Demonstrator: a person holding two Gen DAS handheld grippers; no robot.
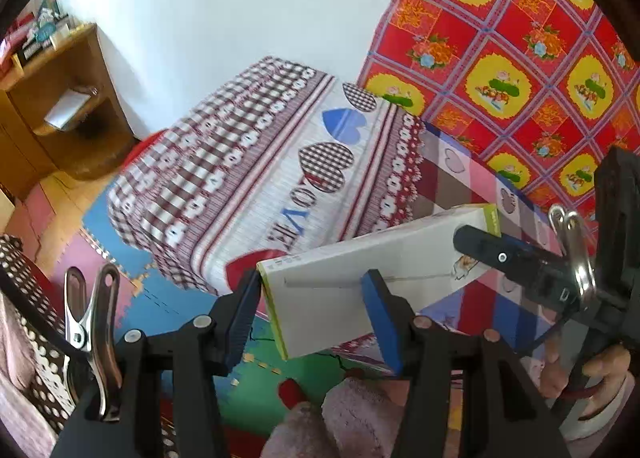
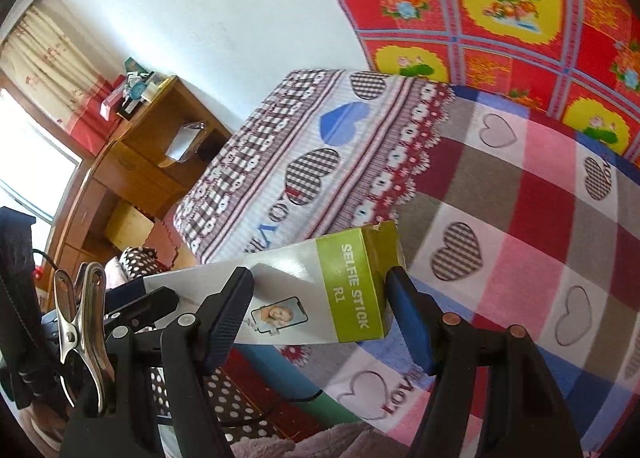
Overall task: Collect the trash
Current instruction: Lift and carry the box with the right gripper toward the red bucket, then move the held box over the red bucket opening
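Left wrist view
Box: a long white selfie stick box (image 1: pixel 360 278) with green edging is seen at the centre of the frame, tilted, its far end rising toward 2 o'clock, held in the air in front of the bed.
Left gripper: the left gripper (image 1: pixel 314 318) is seen clamped on the near end of the box, its blue pads pressed against the two sides.
Right gripper: the right gripper (image 1: pixel 480 246) is seen at 3 o'clock, one black finger laid across the far end of the box; its grip cannot be judged from this view.
Hand: a hand (image 1: pixel 600 374) on the handle is seen at 4 o'clock.
Bed: a bed cover (image 1: pixel 248 178) printed with hearts is spread behind the box, toward 11 o'clock.
Floor: coloured foam mats (image 1: pixel 168 298) are seen below the bed, at 8 o'clock.

Right wrist view
Box: the green end of the box (image 2: pixel 356 290), lettered SELFIE STICK R1, is seen just below centre, with a torn flap at its top corner.
Right gripper: the right gripper (image 2: pixel 320 318) is seen closed on the green end, one pad on each side.
Left gripper: a dark finger of the left gripper (image 2: pixel 140 304) is seen at 9 o'clock, against the white end of the box.
Blanket: a checked blanket (image 2: pixel 520 218) with hearts is seen at 3 o'clock.
Cabinet: a wooden cabinet (image 2: pixel 132 170) is seen at 10 o'clock.
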